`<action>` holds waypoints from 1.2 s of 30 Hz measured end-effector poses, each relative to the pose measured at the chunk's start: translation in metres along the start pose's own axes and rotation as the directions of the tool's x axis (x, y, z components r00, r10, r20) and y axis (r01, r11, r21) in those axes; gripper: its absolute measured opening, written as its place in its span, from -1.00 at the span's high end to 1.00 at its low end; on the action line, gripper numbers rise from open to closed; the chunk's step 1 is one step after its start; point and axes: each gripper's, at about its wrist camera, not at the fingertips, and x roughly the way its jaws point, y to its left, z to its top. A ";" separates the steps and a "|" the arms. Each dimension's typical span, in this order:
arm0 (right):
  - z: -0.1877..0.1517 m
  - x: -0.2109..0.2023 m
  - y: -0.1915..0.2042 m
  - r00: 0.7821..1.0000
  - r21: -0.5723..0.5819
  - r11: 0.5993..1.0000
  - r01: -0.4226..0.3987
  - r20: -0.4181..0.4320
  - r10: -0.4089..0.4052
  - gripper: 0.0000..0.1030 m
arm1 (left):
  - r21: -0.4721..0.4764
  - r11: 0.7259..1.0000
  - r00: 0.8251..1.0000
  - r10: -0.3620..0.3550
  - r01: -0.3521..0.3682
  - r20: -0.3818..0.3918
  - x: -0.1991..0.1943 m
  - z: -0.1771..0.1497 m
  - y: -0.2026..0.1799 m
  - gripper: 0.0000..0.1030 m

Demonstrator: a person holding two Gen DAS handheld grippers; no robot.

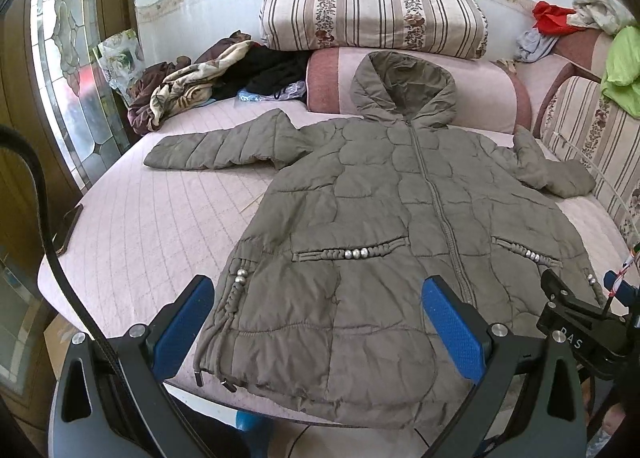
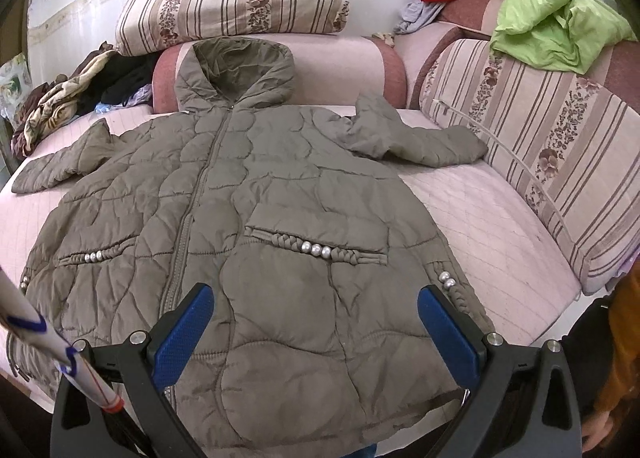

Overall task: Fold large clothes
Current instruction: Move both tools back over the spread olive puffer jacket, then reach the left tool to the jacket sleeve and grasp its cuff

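Lies flat and zipped on the bed (image 1: 140, 226): the coat (image 1: 384, 226), hood toward the pillows (image 1: 372, 10), sleeves spread out. Hover over the hem: left claw (image 1: 318, 326) and right claw (image 2: 316, 328), both wide open, holding nothing. Better to pinch each sleeve at the cuff first and fold inward, keeping the padding smooth.

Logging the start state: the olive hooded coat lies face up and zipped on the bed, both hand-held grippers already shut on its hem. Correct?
Not quite. Both wrist views show the left hand-held gripper and right hand-held gripper open above the hem, gripping nothing. The coat does lie face up and zipped on the bed.
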 end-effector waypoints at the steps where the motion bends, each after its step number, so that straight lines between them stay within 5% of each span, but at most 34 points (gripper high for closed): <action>1: 0.000 0.000 0.000 1.000 -0.001 1.000 0.000 0.000 0.000 -1.00 | -0.001 1.000 1.000 -0.001 0.001 -0.003 0.000 0.000 0.000 -1.00; 25: 0.006 0.005 0.023 0.997 -0.099 0.994 -0.035 -0.065 0.029 -1.00 | -0.055 0.998 0.999 0.041 -0.042 -0.030 0.016 0.001 0.033 -1.00; 31: 0.020 0.009 0.029 0.995 -0.121 0.990 -0.072 -0.081 0.063 -0.71 | -0.072 0.994 0.997 0.081 -0.082 -0.015 0.025 0.014 0.050 -1.00; 36: 0.037 0.014 0.028 0.996 -0.111 0.991 -0.072 -0.062 0.065 -0.71 | -0.082 0.988 0.991 0.131 -0.131 -0.007 0.040 0.027 0.067 -1.00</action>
